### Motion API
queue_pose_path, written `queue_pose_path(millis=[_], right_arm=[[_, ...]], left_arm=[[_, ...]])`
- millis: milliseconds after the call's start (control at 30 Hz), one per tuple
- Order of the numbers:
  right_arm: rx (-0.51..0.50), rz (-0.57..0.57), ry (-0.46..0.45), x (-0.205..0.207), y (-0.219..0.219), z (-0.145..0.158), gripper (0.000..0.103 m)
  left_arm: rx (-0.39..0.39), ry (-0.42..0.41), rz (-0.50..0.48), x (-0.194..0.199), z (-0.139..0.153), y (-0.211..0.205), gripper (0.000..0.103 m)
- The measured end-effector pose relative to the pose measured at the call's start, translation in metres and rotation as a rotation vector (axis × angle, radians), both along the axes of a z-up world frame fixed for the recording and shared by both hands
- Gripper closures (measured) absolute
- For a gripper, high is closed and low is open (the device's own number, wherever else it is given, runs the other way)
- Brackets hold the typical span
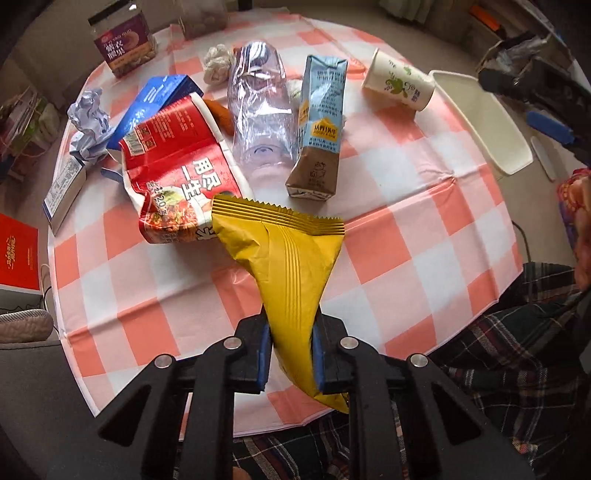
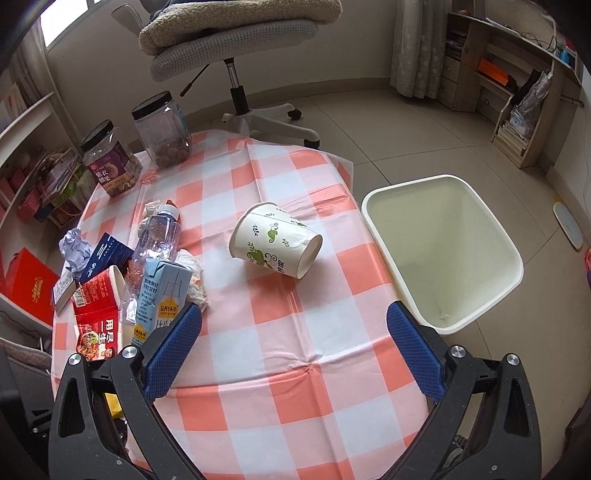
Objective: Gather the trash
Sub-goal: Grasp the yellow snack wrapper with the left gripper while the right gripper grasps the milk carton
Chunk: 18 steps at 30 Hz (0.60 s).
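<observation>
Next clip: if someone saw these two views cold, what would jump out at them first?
The yellow snack wrapper pinched in the left claw fills the near centre of the left view, above the checked tablecloth. Behind it lies a heap of litter: a red noodle packet, a crushed clear bottle and a blue milk carton. In the right view, a paper cup lies on its side mid-table, with the white bin beside the table.

Soft daylight, strong fisheye bend

A window (image 2: 62,22) glows top left; shadows stay faint, corners go dark, focus holds sharp.
</observation>
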State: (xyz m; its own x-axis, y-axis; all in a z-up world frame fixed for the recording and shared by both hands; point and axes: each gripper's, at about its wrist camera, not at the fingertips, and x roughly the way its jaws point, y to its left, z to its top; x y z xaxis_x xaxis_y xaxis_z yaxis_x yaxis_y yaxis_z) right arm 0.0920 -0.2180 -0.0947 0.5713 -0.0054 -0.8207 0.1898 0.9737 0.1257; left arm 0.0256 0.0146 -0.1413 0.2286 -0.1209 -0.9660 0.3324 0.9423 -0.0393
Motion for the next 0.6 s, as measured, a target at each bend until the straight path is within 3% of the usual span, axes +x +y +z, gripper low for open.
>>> queue_pose_path(millis=[133, 200, 300, 400, 533, 600], right_arm=[[0.043, 0.041, 0.016, 0.005, 0.014, -0.002, 0.007], [0.077, 0.077, 0.042, 0.011, 0.031, -0.007, 0.007], [0.102, 0.112, 0.074, 0.019, 0.068, -0.017, 0.007], [0.120, 0.096, 0.111, 0.029, 0.093, -0.031, 0.007], [0.123, 0.096, 0.163, 0.045, 0.109, -0.054, 0.008], [0.137, 0.106, 0.185, 0.052, 0.114, -0.063, 0.011]], left_arm=[[-0.089, -0.173, 0.143, 0.008, 0.056, 0.043, 0.086], [-0.130, -0.253, 0.218, 0.040, 0.096, 0.042, 0.085], [-0.163, -0.361, 0.273, 0.065, 0.132, 0.057, 0.085], [-0.171, -0.433, 0.346, 0.074, 0.138, 0.072, 0.085], [-0.177, -0.373, 0.398, 0.077, 0.120, 0.100, 0.085], [-0.188, -0.401, 0.388, 0.069, 0.124, 0.102, 0.085]])
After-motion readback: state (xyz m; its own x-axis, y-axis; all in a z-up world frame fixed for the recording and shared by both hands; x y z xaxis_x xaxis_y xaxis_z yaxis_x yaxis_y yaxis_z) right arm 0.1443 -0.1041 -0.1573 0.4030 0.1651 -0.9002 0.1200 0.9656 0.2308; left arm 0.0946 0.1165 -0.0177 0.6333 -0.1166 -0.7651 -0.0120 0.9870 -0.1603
